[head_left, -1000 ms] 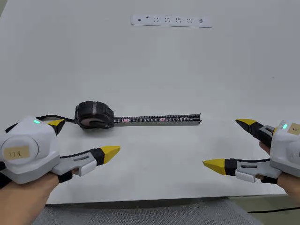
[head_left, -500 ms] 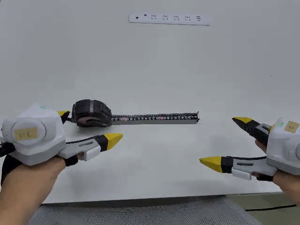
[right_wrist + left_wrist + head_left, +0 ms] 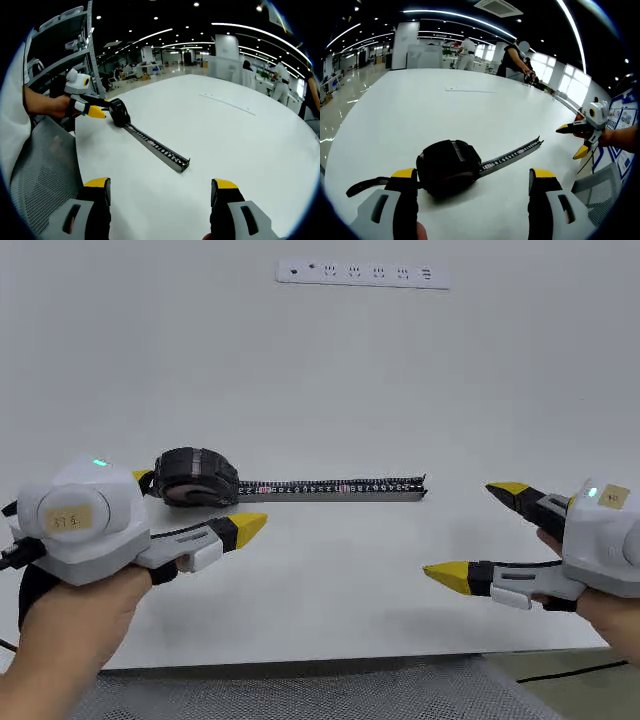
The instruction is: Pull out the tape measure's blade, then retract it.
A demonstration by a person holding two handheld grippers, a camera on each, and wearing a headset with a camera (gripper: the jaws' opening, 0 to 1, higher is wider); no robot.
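Observation:
A black tape measure case [image 3: 197, 477] lies on the white table [image 3: 330, 390], its blade [image 3: 330, 488] pulled out to the right and lying flat. My left gripper [image 3: 197, 500] is open, its fingers on either side of the case's near end without touching it. In the left gripper view the case [image 3: 449, 166] sits between the yellow tips of the left gripper [image 3: 473, 175]. My right gripper [image 3: 472, 530] is open and holds nothing, just right of and nearer than the blade's hook end [image 3: 424, 486]. The right gripper view has the blade [image 3: 157, 147] ahead of the right gripper [image 3: 161, 183].
A white power strip [image 3: 362, 273] lies at the table's far side. A grey mesh chair seat [image 3: 300, 690] is below the table's front edge. People [image 3: 512, 57] stand beyond the table, and a shelving unit [image 3: 65, 40] stands at the side.
My left gripper has moved forward towards the tape measure case, its tips now flanking it. The right gripper has edged slightly forward. The tape measure has not moved.

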